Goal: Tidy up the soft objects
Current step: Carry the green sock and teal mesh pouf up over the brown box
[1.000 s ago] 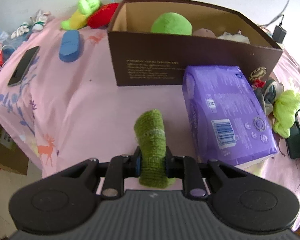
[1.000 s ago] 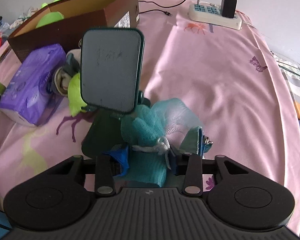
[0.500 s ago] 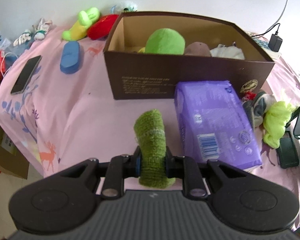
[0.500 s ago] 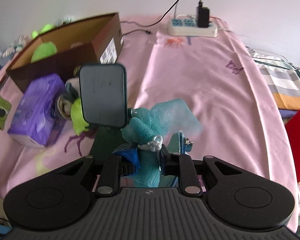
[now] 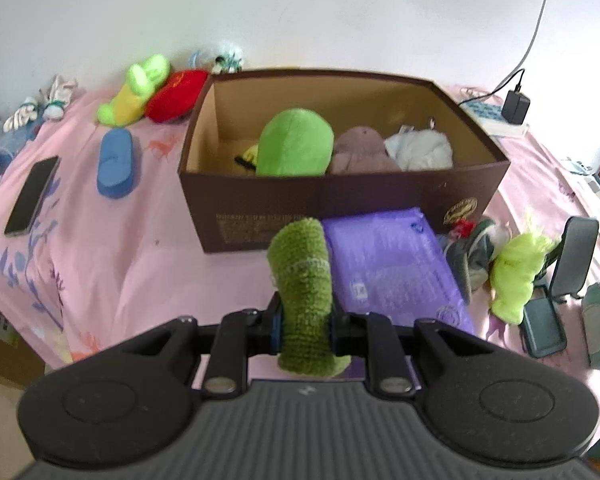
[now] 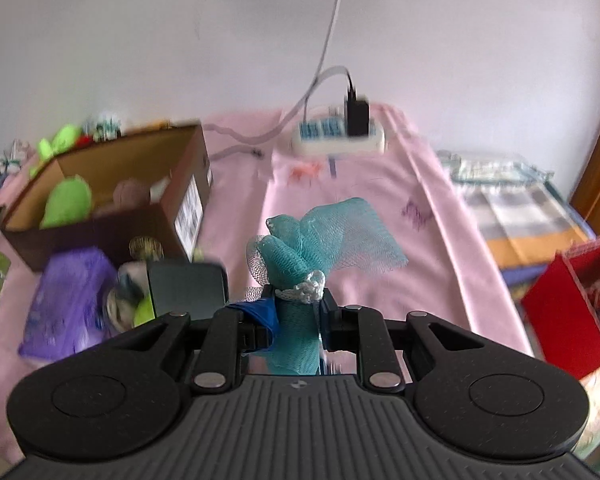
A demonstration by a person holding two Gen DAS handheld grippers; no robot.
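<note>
A: Where do the soft things sit?

B: My left gripper (image 5: 305,322) clamps a green towel roll (image 5: 304,280), upright, before the brown box (image 5: 340,204). My right gripper (image 6: 298,320) pinches a teal mesh puff (image 6: 320,236) above the pink sheet (image 6: 380,200).

A: Any lettering?

B: The box's print is too blurred to read. Both grippers tilt downward.

Nothing here reads clearly. The brown box (image 5: 340,212) carries lines of small pale print and a gold round emblem on its front, the purple pack (image 5: 392,268) some fine print, all too blurred to read.
</note>
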